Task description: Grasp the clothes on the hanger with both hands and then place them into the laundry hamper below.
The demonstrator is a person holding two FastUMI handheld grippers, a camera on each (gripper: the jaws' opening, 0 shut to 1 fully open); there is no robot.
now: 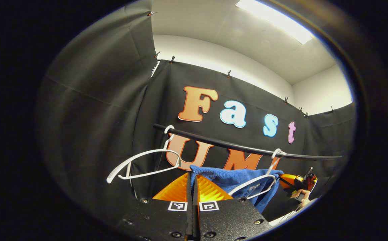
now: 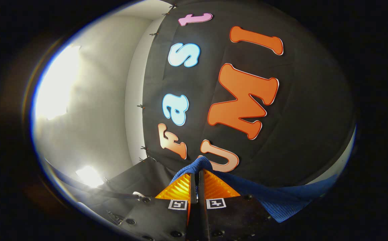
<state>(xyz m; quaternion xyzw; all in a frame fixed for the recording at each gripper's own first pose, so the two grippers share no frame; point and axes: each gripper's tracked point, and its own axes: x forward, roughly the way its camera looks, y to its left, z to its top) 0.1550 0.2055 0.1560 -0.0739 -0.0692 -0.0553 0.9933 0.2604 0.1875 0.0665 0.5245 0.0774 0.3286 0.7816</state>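
Left gripper view looked up at a black rail (image 1: 234, 146) crossing the booth, the largest thing in reach. Below it the blue garment (image 1: 240, 179) was stretched sideways, one end pinched in the left gripper (image 1: 192, 179), whose fingers had closed on the cloth's edge. A white hanger (image 1: 143, 164) hung bare and tilted near the rail's left end; a second white hanger (image 1: 260, 182) hung toward the right end, against the blue cloth. Farther right, small and blurred, what was probably the other gripper showed with a hand (image 1: 301, 194). Right gripper view showed the right gripper (image 2: 197, 177) clamped on a fold of the garment (image 2: 281, 197), which trailed off to the right.
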